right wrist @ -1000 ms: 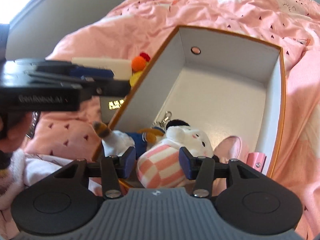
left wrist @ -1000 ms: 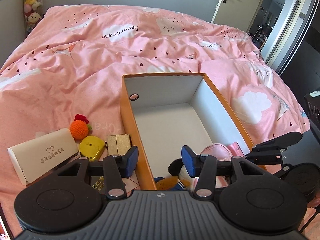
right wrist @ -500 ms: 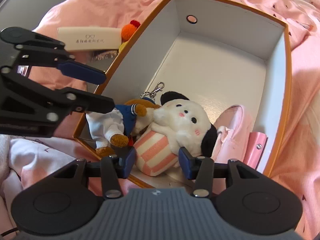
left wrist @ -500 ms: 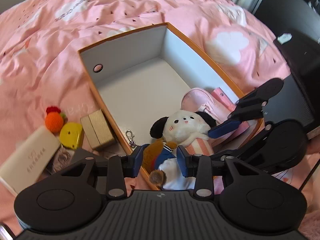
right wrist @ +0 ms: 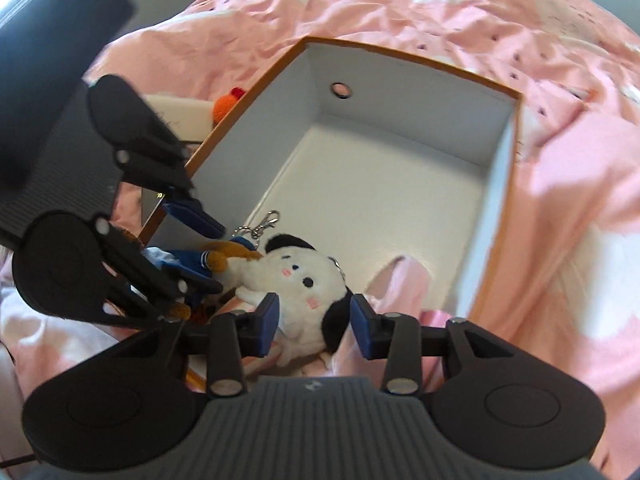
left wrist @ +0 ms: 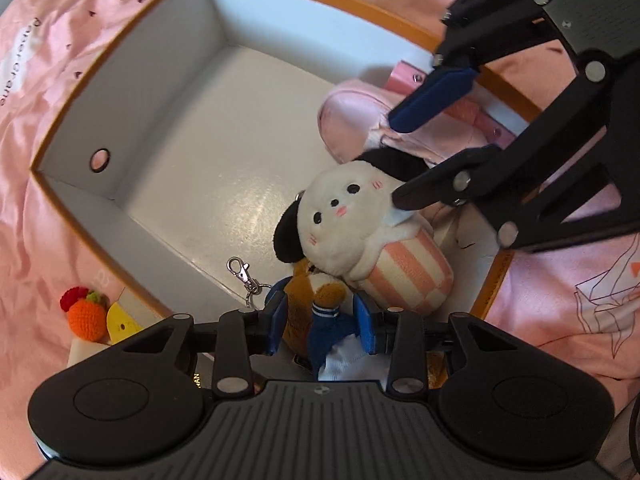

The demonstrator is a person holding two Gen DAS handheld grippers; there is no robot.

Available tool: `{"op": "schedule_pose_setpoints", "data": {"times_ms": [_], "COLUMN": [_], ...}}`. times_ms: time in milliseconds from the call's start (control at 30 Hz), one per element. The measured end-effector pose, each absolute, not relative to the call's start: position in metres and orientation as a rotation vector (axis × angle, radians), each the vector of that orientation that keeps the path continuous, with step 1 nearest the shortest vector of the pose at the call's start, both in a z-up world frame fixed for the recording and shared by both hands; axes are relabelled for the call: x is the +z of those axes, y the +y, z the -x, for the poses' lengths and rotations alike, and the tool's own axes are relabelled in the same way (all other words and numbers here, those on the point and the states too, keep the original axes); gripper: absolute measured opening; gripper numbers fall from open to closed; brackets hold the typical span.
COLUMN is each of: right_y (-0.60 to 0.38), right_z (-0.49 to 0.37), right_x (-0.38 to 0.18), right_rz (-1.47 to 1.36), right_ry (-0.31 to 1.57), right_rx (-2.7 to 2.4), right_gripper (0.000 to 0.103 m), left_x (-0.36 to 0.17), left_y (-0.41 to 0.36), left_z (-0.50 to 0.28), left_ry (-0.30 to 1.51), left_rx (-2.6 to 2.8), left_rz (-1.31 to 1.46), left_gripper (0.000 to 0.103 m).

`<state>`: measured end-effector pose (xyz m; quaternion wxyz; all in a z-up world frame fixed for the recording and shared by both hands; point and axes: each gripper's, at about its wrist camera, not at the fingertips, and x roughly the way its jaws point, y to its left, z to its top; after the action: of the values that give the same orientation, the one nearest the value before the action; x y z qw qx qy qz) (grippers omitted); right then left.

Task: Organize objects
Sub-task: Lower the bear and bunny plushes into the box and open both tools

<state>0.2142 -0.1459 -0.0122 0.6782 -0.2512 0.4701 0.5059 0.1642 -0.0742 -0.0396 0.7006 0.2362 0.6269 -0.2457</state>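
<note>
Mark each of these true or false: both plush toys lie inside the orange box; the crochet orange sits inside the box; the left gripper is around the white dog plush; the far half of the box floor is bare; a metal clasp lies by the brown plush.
1. Both plush toys lie inside the orange box. True.
2. The crochet orange sits inside the box. False: it lies outside on the pink bedding.
3. The left gripper is around the white dog plush. False: it straddles the brown plush in blue; the right gripper is around the dog.
4. The far half of the box floor is bare. True.
5. A metal clasp lies by the brown plush. True.
</note>
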Motion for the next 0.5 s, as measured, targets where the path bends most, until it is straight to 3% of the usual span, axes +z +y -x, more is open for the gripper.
{"op": "schedule_pose_setpoints", "data": {"times_ms": [133, 233, 333, 500], "right_y": [-0.134, -0.132, -0.137, -0.143], "right_z": [-0.219, -0.219, -0.216, -0.223], "right_x": [-0.026, -0.037, -0.041, -0.039], "right_rz": [0.618, 0.665, 0.682, 0.651], "right_ry": [1.050, 1.084, 1.078, 1.079], "right_rx": [1.159, 1.165, 1.175, 1.155], "right_gripper": [0.041, 0.026, 0.024, 0.014], "left_x": [-0.051, -0.050, -0.043, -0.025], "left_y": [-0.076, -0.073, -0.069, -0.061], "left_z": [-0.170, -0.164, -0.152, -0.132], "left_ry": [1.448, 1.422, 1.338, 1.150], "left_rx": [-0.567, -0.559, -0.516, -0.372], "left_rz": [-0.533, -0.547, -0.564, -0.566], "left_gripper": [0.035, 0.028, 0.017, 0.015]}}
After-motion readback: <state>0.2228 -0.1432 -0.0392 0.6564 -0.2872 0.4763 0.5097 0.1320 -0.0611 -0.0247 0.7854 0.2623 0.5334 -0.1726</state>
